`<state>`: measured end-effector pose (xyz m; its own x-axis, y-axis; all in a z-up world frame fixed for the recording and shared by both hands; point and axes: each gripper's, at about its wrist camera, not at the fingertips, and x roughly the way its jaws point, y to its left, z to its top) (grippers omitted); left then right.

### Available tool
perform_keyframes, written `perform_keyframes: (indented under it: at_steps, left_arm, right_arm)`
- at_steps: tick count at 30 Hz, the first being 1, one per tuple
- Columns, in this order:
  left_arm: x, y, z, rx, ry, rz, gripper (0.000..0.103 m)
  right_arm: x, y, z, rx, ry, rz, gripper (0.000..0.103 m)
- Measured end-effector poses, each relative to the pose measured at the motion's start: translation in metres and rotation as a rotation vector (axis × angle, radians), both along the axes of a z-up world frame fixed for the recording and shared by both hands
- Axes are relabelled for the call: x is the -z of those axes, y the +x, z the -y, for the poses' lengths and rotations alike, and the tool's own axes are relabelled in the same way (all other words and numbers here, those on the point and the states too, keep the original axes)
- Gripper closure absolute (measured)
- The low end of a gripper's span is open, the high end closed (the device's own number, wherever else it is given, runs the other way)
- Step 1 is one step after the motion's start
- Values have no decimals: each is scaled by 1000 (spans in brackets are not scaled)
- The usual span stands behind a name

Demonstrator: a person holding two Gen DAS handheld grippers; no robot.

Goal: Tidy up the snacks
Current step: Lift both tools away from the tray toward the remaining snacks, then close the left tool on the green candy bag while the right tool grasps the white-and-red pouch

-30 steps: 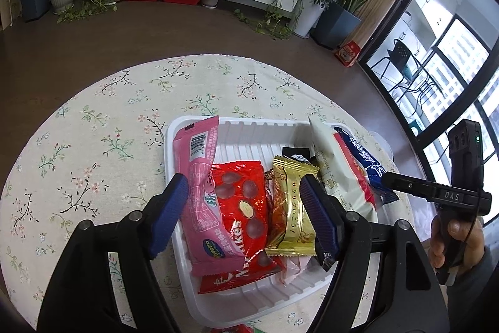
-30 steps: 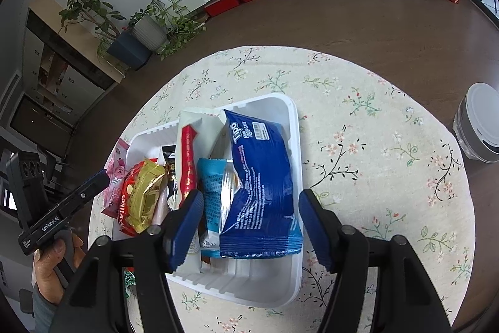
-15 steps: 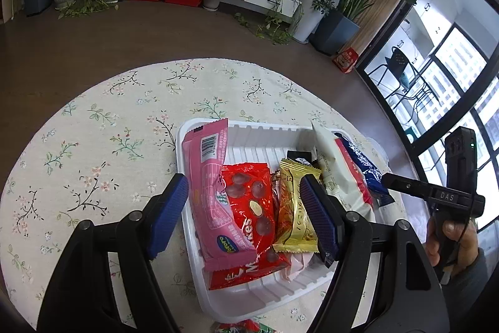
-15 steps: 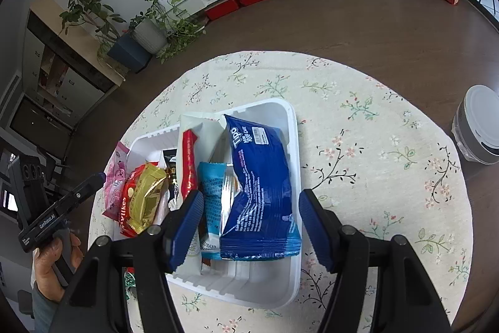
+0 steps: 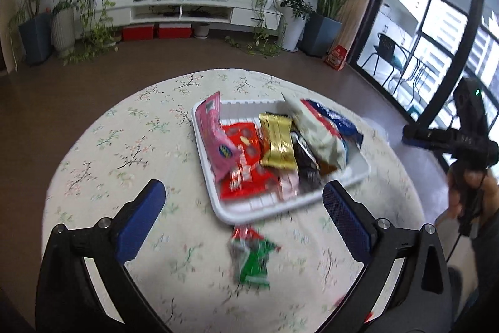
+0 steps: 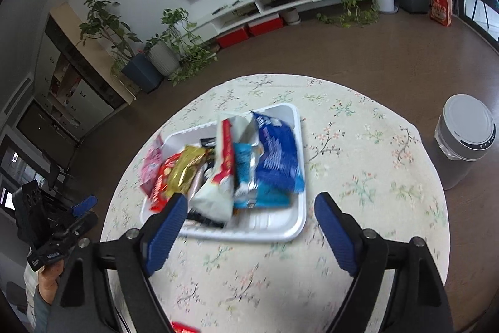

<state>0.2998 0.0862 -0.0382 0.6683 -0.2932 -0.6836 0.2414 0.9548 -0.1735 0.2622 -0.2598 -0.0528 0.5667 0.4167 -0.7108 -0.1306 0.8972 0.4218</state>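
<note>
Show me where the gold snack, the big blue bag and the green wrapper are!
gold snack (image 5: 277, 142), left wrist view, middle of its shiny front.
big blue bag (image 6: 277, 158), right wrist view, middle of its front.
green wrapper (image 5: 254, 259), left wrist view, its green middle, on the tablecloth.

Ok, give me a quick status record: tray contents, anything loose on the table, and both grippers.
tray: white tray on the floral tablecloth
in tray: pink pack, red pack, gold pack, white bag, blue bag, among others
outside tray: green and red packet on the cloth, near side of the tray; a red item at the frame edge, unclear
left gripper: jaws just opened wide, nothing between the pads
right gripper: jaws just opened, nothing gripped
</note>
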Motion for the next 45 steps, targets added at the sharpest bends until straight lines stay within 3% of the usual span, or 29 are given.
perform_keyframes:
  at_steps: [3,5,8,10,16,20,26,30,32,38,42,45]
  left_arm:
    - [3,-40,12,14,81,56,1]
    - [9,-57,15,7,107,28,1]
    - [22,-81,11,-23,61,-42,1]
    - [31,-87,9,-22,50,-64,1]
    - [42,-86,12,8,138,-104,1]
    - [41,-68,18,32,168,-112,1]
    - [60,-30,35,90,235,-177,1]
    - [73,-7,46,105,264,-204,1]
    - [77,5,50,109,269,-221,2]
    - [95,27,51,99,308,-274,11]
    - [106,39,47,97,307,-297,26]
    - [112,46,49,112,322,-308,27]
  right_arm:
    - [-5,-42,-11,-9,-21,42,14]
    - [-7,-69,-21,-19,-36,68,14]
    - [-5,-109,-40,-34,-71,88,14]
    - [2,-133,-55,-44,-99,83,14]
    - [29,-179,-102,-87,-186,66,16]
    - [51,-179,-125,-111,-247,24,25]
    - [75,-170,-149,-128,-310,-32,26]
    - [92,-169,-160,-146,-393,-64,41]
    - [98,-170,-162,-155,-413,-72,42]
    - [99,-172,-159,-166,-429,-53,45]
    - [97,-172,-161,-177,-431,-47,47]
    - [97,-172,-161,-187,-429,-48,49]
